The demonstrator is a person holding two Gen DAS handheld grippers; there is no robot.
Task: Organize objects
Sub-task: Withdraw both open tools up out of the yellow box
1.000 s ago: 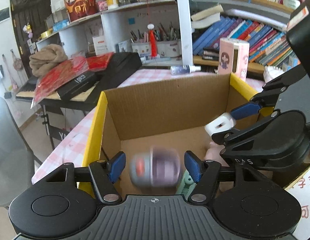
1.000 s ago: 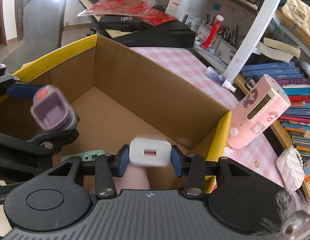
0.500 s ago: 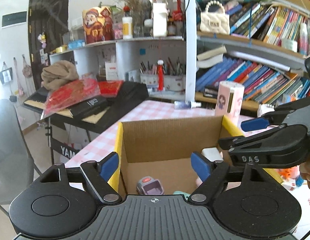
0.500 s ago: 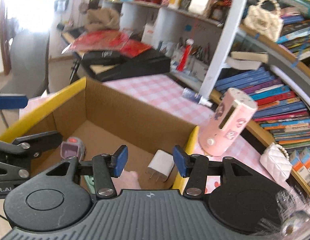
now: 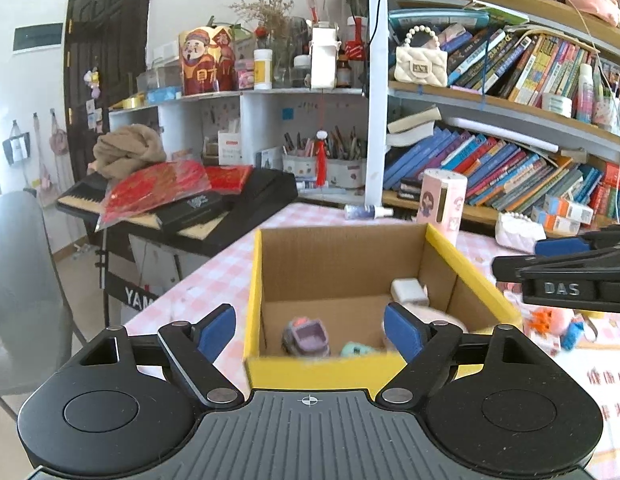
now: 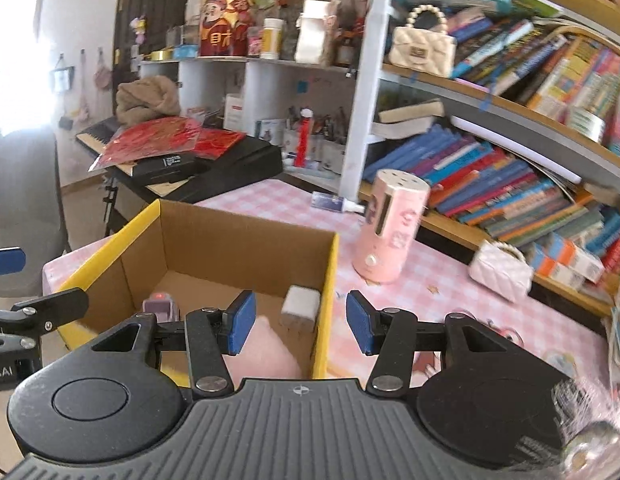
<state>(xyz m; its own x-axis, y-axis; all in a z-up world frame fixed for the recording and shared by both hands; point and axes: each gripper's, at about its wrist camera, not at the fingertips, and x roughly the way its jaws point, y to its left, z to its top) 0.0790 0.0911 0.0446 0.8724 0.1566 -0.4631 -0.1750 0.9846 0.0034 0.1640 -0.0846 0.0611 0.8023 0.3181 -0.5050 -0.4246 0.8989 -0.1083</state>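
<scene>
Cardboard box (image 5: 342, 264) with yellow rim sits on the pink-checked worktop (image 5: 213, 280); inside, left to right: purple gadget with red button (image 5: 305, 336), teal item (image 5: 356, 349), pink soft thing (image 6: 261, 350), white charger (image 5: 408, 290) against the right wall. Left claw (image 5: 310, 328) is spread wide and empty above the box's near edge; right claw (image 6: 297, 322) is likewise spread and empty, straddling the box's right wall. Readable text: "YAM…" on the keyboard stand (image 5: 139, 298), "DAS" on the right claw's body in left view.
</scene>
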